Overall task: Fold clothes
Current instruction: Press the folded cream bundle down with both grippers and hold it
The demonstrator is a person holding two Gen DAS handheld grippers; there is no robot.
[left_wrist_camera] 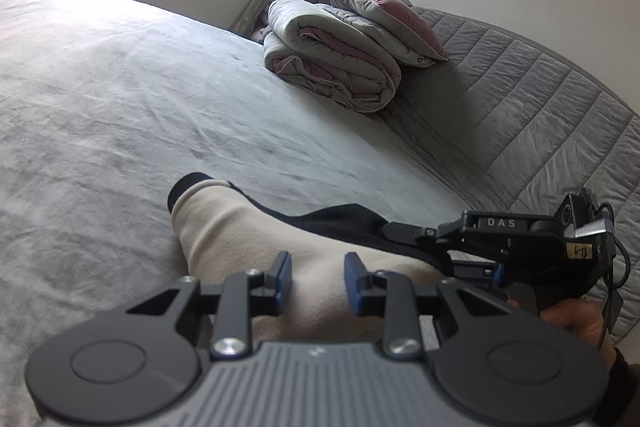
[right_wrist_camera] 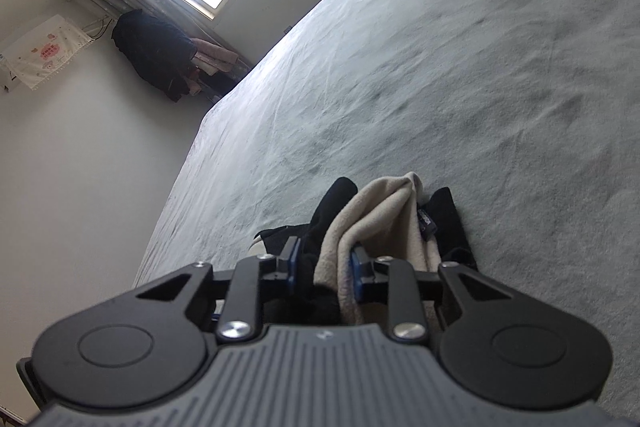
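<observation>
A beige garment with black lining and a black cuff lies bunched on the grey bed sheet. My left gripper hovers just over its beige part, jaws open, with nothing pinched. At the right of the left wrist view my right gripper reaches in sideways, its fingers around the black fabric. In the right wrist view the right gripper has a thick fold of the garment, black and beige, filling the gap between its pads and lifted off the sheet.
A folded quilt with a pillow on it sits at the bed's head, against the padded grey headboard. A hand holds the right gripper. Dark clothes hang by the window, past the bed's far edge.
</observation>
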